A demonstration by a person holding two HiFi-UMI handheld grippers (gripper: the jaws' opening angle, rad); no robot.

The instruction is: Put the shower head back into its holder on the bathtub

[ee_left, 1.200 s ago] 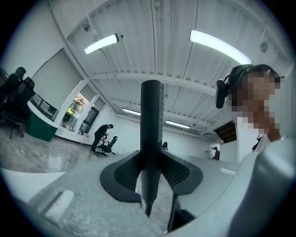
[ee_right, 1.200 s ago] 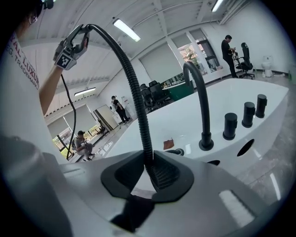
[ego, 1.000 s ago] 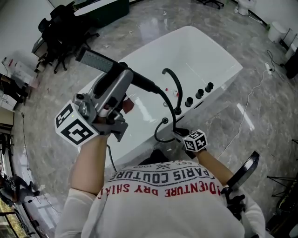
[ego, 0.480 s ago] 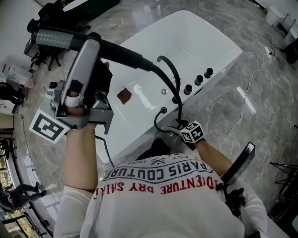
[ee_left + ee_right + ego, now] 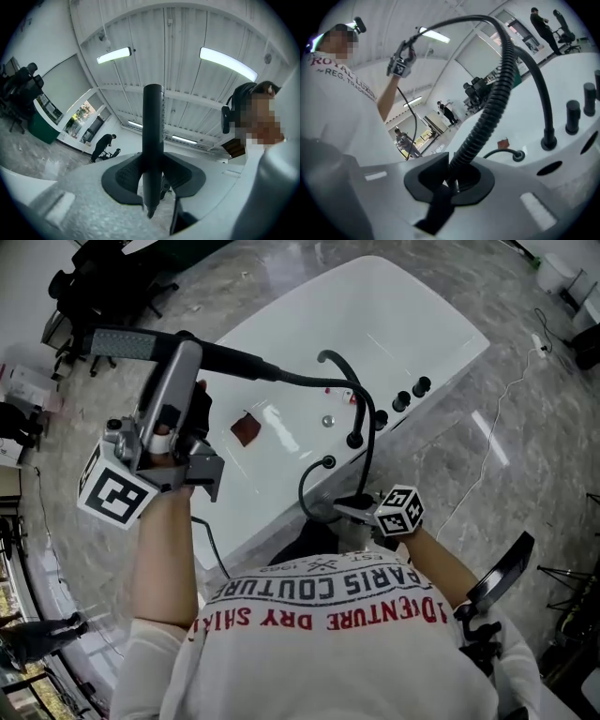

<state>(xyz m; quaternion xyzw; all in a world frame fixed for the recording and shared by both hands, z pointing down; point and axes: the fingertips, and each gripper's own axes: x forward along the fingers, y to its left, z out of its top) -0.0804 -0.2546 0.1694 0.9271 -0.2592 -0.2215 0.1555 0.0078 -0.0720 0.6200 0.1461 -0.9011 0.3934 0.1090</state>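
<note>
1. A grey marble floor (image 5: pixel 525 427) surrounds everything.
2. The white bathtub (image 5: pixel 375 324) lies slantwise across the head view, with its fittings along the rim nearest the person.
3. The person's white shirt (image 5: pixel 328 652) with red and black lettering fills the bottom of the head view.
4. A black ribbed hose (image 5: pixel 309 381) runs from the shower head's handle across the tub. It bends down by the fittings and reaches the near rim, where another loop leads to a round fitting (image 5: pixel 329 462) on the rim.
5. The shower head (image 5: pixel 127 343) is up in the air above the tub's left end, lying roughly level and well apart from the rim fittings.
6. The left tool (image 5: pixel 186 357) is clamped on the shower head's black handle, which stands straight up between its pads in the left gripper view (image 5: pixel 152 176).
7. The right tool (image 5: pixel 342 510) sits low at the near rim. Its jaws have just been closing, and the hose (image 5: pixel 499 89) runs between them, pinched narrow (image 5: pixel 452 180).
8. A curved black spout (image 5: pixel 349 390) rises from the rim.
9. Black knobs (image 5: pixel 403 401) stand in a row just beside the spout.
10. A small brown patch (image 5: pixel 247 428) lies on the tub's bottom.
11. A round drain (image 5: pixel 328 420) sits near the patch.
</note>
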